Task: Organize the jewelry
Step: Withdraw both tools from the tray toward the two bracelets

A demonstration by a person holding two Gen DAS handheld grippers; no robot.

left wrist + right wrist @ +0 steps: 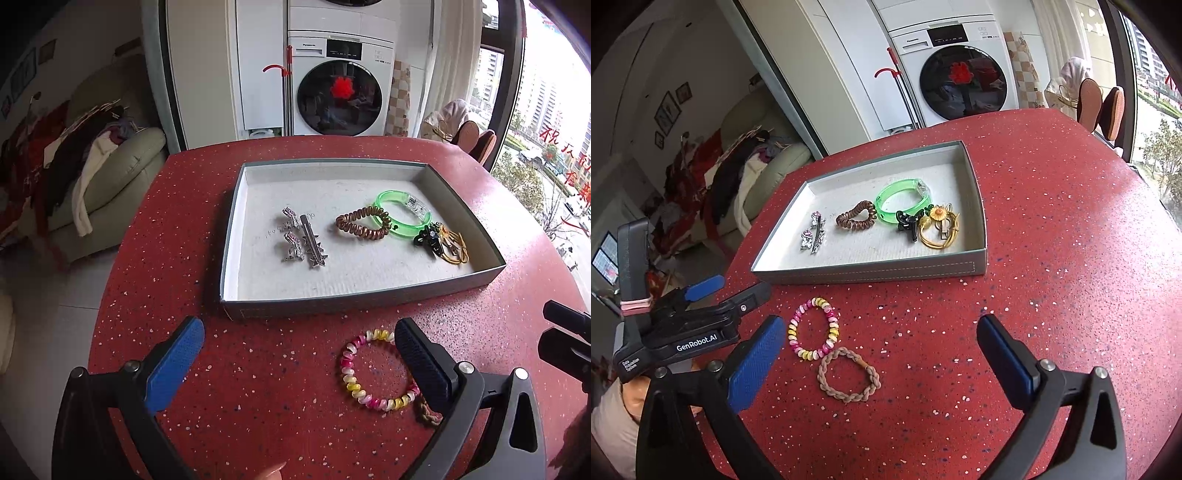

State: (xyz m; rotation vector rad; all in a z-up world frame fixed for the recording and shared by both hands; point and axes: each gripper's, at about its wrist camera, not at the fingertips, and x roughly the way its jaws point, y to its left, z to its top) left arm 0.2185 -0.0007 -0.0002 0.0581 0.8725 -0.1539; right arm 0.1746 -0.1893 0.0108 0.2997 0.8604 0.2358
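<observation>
Both grippers, left (299,350) and right (881,343), gape wide and empty; two hair ties (812,329) lie on the counter (1052,258) before the tray (871,267).

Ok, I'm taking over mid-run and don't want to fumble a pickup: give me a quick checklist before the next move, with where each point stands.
1. Right tool open, nothing held: ok.
2. Left tool open, nothing held: ok.
3. All jewelry in the tray: not ok; the pink-and-yellow spiral band and the braided tan hair tie lie on the red table.
4. The two pieces apart: cannot tell; they lie very close.
5. Free floor in the tray: ok, near strip bare.
</observation>
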